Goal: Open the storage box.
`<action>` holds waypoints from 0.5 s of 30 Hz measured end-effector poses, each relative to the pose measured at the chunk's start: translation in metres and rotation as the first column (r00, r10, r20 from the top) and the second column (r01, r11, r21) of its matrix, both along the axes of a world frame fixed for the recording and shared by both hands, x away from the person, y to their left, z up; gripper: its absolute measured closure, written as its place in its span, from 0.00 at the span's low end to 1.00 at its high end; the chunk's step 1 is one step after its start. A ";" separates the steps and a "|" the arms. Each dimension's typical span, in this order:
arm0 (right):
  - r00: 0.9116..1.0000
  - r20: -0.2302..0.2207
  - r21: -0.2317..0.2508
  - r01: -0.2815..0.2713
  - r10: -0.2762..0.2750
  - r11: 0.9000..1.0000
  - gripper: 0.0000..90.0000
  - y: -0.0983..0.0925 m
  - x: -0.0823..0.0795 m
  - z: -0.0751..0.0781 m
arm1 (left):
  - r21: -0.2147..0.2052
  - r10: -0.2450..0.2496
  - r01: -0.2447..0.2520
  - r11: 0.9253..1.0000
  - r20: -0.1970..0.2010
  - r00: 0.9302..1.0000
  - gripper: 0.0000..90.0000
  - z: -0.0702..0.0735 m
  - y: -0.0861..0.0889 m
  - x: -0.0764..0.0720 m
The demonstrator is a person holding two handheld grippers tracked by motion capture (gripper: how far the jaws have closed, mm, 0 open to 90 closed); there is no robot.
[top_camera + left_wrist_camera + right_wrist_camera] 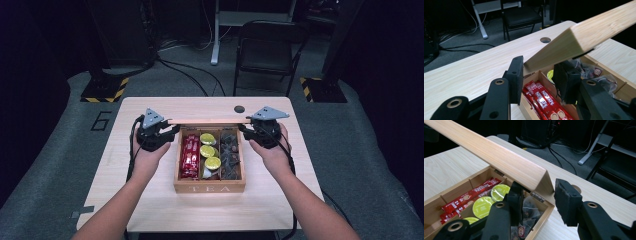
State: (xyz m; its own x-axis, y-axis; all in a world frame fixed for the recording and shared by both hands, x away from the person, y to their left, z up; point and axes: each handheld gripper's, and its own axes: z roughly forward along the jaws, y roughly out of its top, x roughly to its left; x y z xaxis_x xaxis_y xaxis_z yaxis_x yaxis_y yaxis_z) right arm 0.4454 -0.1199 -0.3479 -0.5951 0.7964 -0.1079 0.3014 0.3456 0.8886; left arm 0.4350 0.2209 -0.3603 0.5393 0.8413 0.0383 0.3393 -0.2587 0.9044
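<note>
A person's two forearms reach across a pale wooden table in a dark room with a chair behind. The left gripper and right gripper each pinch an end of the lid, raised over the back of the open tea box. The right-hand pad in the right gripper view seems just clear of the wood. The lid hides the box's rear edge. Red sachets, green pods and dark tea bags fill its three compartments.
</note>
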 end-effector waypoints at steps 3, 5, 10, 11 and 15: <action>1.000 0.001 0.002 0.001 -0.001 1.000 0.66 0.000 0.002 0.001 | -0.012 0.007 -0.007 1.000 -0.007 1.000 0.67 0.001 0.000 0.002; 1.000 -0.003 0.011 0.003 -0.003 1.000 0.66 0.000 0.002 0.001 | -0.016 0.007 -0.007 1.000 -0.015 1.000 0.67 0.002 0.000 0.003; 1.000 -0.007 0.014 0.003 -0.003 1.000 0.66 -0.001 0.005 0.002 | -0.020 0.007 -0.007 1.000 -0.019 1.000 0.67 0.003 0.000 0.005; 1.000 -0.009 0.015 0.004 -0.004 1.000 0.66 0.000 0.006 0.003 | -0.028 0.011 -0.011 1.000 -0.014 1.000 0.67 0.002 0.000 0.007; 1.000 -0.007 0.005 0.004 -0.004 1.000 0.66 0.000 0.006 0.003 | -0.039 0.007 -0.008 0.999 -0.021 1.000 0.65 0.001 0.000 0.009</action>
State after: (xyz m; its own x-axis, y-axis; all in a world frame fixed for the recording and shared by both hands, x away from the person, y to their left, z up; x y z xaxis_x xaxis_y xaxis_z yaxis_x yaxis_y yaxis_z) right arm 0.4517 -0.1199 -0.3447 -0.5929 0.7991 -0.0997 0.3092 0.3402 0.8881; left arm 0.4440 0.2205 -0.3589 0.5333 0.8459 -0.0056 0.3595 -0.2206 0.9067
